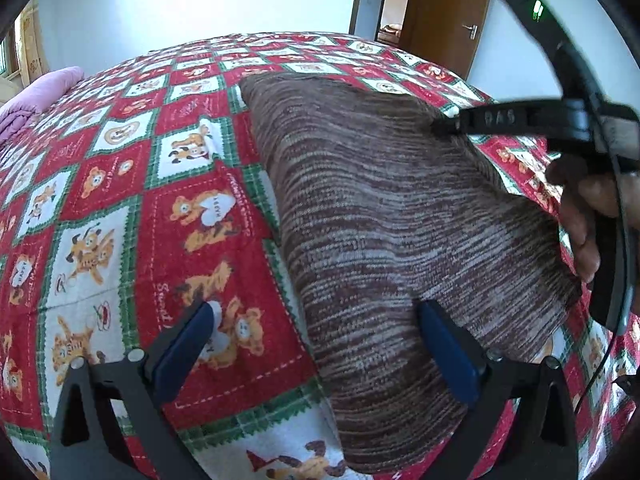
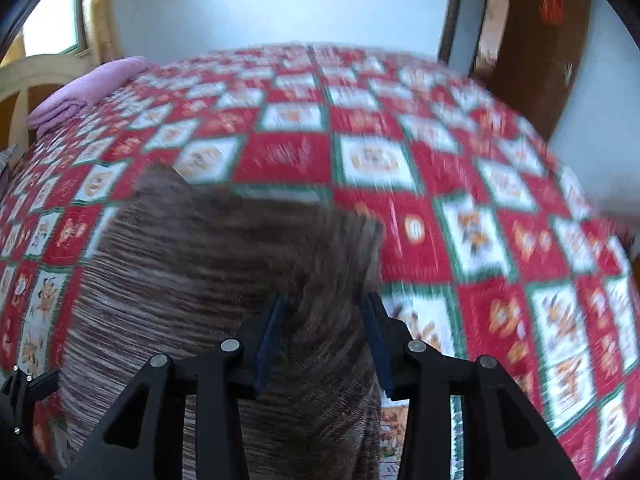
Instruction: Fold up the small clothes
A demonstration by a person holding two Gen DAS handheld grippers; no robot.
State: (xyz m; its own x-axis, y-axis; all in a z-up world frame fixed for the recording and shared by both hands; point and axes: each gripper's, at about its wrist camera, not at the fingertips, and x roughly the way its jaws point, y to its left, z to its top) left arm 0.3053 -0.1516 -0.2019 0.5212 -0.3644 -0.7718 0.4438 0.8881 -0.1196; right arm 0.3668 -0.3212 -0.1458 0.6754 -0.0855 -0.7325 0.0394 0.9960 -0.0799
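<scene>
A brown and grey striped knit garment point(image 1: 384, 216) lies folded flat on the red, white and green bedspread point(image 1: 120, 184). My left gripper point(image 1: 316, 320) is open just above it, with one blue pad over the spread and the other over the garment's near edge. The right gripper shows in the left wrist view point(image 1: 440, 124) at the garment's far right edge, held by a hand. In the right wrist view, which is blurred by motion, the right gripper point(image 2: 326, 320) is partly open over the garment point(image 2: 208, 272), with cloth between the jaws but not pinched.
A folded pink blanket point(image 1: 36, 96) lies at the bed's far left corner, also visible in the right wrist view point(image 2: 88, 88). A brown door point(image 1: 444, 12) stands open behind the bed. A window point(image 2: 52, 20) is at the left.
</scene>
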